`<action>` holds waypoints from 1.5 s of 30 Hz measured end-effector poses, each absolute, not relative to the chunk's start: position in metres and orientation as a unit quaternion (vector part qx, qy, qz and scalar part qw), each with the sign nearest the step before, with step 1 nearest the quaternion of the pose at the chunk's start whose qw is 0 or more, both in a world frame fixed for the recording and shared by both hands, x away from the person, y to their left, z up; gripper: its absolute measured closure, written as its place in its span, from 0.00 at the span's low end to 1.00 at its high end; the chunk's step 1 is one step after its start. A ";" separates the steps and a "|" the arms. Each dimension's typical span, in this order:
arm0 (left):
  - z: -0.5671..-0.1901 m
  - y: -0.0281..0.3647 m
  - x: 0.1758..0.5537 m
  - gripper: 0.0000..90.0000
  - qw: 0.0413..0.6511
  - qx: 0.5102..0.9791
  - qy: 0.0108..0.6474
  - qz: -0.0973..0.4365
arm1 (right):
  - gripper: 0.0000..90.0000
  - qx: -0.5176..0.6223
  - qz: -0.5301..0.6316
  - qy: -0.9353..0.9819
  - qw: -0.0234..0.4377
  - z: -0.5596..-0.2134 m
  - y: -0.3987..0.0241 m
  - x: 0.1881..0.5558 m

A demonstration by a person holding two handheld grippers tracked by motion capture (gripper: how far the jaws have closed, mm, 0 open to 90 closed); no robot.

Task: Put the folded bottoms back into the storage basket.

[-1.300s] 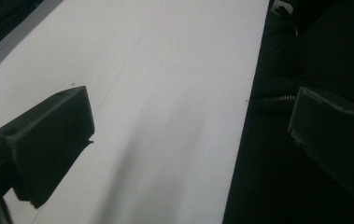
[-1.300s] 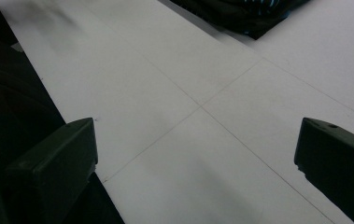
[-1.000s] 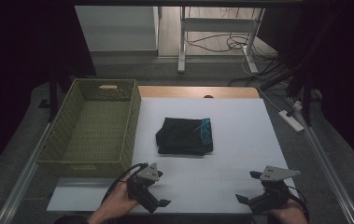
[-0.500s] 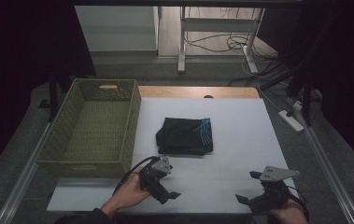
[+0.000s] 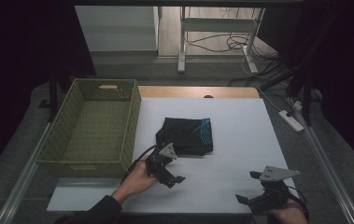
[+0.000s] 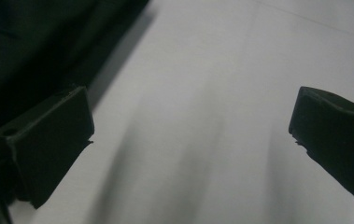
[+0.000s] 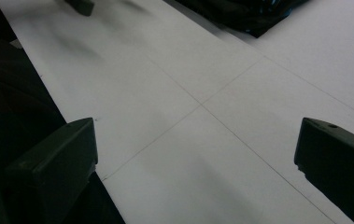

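Observation:
A folded black garment with a blue pattern on one corner lies in the middle of the white table. My left gripper hovers just in front of the garment's near edge, open and holding nothing. In the left gripper view the jaws of that gripper stand wide apart over bare table, with the dark garment at the upper left. My right gripper stays at the table's near right edge, open and with nothing in it. In the right gripper view that gripper looks across the table at the garment.
A green woven basket stands at the table's left side, with nothing visible in it. A strip of wooden tabletop runs behind the white sheet. Cables and a power strip lie on the floor to the right.
My left gripper has moved forward and to the right, towards the garment's near edge. The right gripper has stayed where it was.

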State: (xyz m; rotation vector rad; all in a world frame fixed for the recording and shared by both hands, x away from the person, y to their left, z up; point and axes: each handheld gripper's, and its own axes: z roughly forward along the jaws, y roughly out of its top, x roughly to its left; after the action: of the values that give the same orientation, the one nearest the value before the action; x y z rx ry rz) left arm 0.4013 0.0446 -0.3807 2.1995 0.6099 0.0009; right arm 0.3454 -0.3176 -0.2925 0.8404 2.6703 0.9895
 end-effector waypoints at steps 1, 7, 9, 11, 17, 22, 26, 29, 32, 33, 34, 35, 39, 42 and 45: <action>-0.380 0.046 0.406 0.00 0.419 0.872 0.251 0.003 | 0.00 0.282 0.332 0.896 0.086 -0.293 -0.318 0.345; -0.379 0.048 0.420 0.00 0.419 0.865 0.277 0.016 | 0.00 0.285 0.331 0.896 0.086 -0.293 -0.318 0.346; -0.379 0.049 0.425 0.00 0.417 0.863 0.285 0.020 | 0.00 0.285 0.331 0.895 0.085 -0.293 -0.318 0.346; -0.378 0.049 0.427 0.00 0.416 0.862 0.290 0.022 | 0.00 0.285 0.331 0.895 0.085 -0.293 -0.318 0.346; -0.377 0.051 0.438 0.00 0.420 0.852 0.310 0.028 | 0.00 0.286 0.330 0.895 0.086 -0.293 -0.318 0.346; -0.370 0.052 0.441 0.00 0.424 0.847 0.318 0.037 | 0.00 0.286 0.330 0.896 0.085 -0.293 -0.318 0.346; -0.368 0.055 0.448 0.00 0.418 0.843 0.335 0.042 | 0.00 0.285 0.328 0.896 0.085 -0.293 -0.317 0.346; -0.369 0.056 0.453 0.00 0.412 0.841 0.348 0.044 | 0.00 0.285 0.328 0.897 0.085 -0.293 -0.317 0.346; -0.372 0.059 0.460 0.00 0.404 0.836 0.368 0.046 | 0.00 0.285 0.328 0.897 0.085 -0.293 -0.317 0.346; -0.373 0.060 0.461 0.00 0.402 0.835 0.373 0.046 | 0.00 0.285 0.328 0.897 0.085 -0.293 -0.317 0.346; -0.374 0.062 0.465 0.00 0.400 0.829 0.387 0.049 | 0.00 0.285 0.329 0.896 0.085 -0.293 -0.317 0.346; -0.375 0.064 0.467 0.00 0.397 0.827 0.394 0.052 | 0.00 0.285 0.329 0.896 0.085 -0.293 -0.317 0.346; -0.377 0.067 0.472 0.00 0.393 0.821 0.411 0.058 | 0.00 0.285 0.329 0.896 0.084 -0.293 -0.317 0.346; -0.379 0.070 0.477 0.00 0.398 0.813 0.422 0.051 | 0.00 0.285 0.329 0.896 0.084 -0.293 -0.317 0.346; -0.380 0.071 0.482 0.00 0.394 0.808 0.435 0.051 | 0.00 0.286 0.329 0.896 0.084 -0.293 -0.317 0.346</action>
State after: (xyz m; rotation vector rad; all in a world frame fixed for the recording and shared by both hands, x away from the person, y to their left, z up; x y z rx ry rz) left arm 0.4820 0.0706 -0.3799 2.0499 1.1035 0.1292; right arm 0.3462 -0.3174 -0.2931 0.8524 2.6742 0.9806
